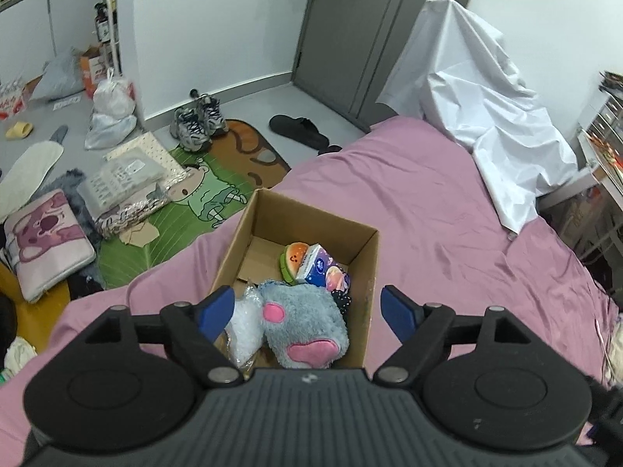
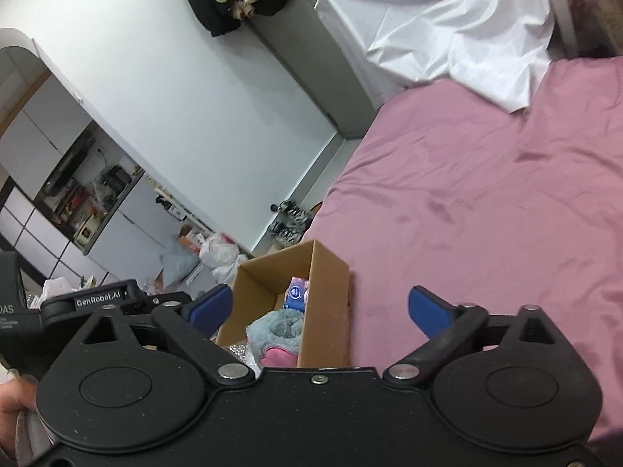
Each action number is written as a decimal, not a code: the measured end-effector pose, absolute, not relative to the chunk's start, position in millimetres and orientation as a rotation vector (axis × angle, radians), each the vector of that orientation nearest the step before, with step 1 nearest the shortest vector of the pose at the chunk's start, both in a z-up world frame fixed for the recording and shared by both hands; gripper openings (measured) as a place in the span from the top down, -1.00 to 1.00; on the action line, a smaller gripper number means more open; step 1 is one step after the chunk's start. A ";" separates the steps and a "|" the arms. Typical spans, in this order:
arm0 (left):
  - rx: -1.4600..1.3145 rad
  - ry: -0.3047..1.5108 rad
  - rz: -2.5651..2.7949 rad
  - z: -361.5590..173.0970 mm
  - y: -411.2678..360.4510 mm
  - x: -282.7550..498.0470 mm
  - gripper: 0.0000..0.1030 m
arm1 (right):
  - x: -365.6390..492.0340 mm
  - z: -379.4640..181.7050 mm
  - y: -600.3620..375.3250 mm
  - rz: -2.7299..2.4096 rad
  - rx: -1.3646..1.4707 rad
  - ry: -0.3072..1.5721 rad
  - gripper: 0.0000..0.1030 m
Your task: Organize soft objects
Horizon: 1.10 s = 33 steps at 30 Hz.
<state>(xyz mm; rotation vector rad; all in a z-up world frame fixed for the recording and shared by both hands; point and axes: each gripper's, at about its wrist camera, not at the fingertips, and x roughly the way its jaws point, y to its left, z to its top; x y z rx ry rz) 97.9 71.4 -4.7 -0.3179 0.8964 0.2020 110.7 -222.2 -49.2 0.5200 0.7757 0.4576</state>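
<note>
An open cardboard box (image 1: 366, 257) stands on the pink bed near its edge. Inside lie a grey plush paw with pink pads (image 1: 303, 323), a white bubble-wrap bag (image 1: 243, 323), a burger plush (image 1: 294, 258) and a blue tissue pack (image 1: 319, 266). My left gripper (image 1: 307, 309) is open and empty, hovering just above the box's near side. My right gripper (image 2: 321, 305) is open and empty, above the box (image 2: 325, 311) from the other side; the plush paw (image 2: 278, 330) and tissue pack (image 2: 296, 292) show inside.
The pink bedsheet (image 1: 428, 202) stretches to the right, with a white sheet (image 1: 479, 89) draped at its far end. The floor on the left holds sneakers (image 1: 198, 120), a green mat (image 1: 187, 210), bags and a pink cushion (image 1: 46, 241). The left gripper's body (image 2: 89, 303) appears in the right wrist view.
</note>
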 end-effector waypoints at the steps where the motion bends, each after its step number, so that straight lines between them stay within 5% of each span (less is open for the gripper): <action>1: -0.311 0.895 0.198 -3.0 70.5 96.4 -0.60 | 108.7 -45.5 -224.2 0.445 0.511 0.773 -1.00; 13: -0.242 0.905 0.112 15.2 62.9 74.2 -0.98 | 75.1 -13.0 -235.7 0.335 0.428 0.755 -1.00; 33: -0.120 0.871 0.023 38.2 44.6 28.2 -0.99 | 29.8 19.1 -226.3 0.312 0.296 0.727 -1.00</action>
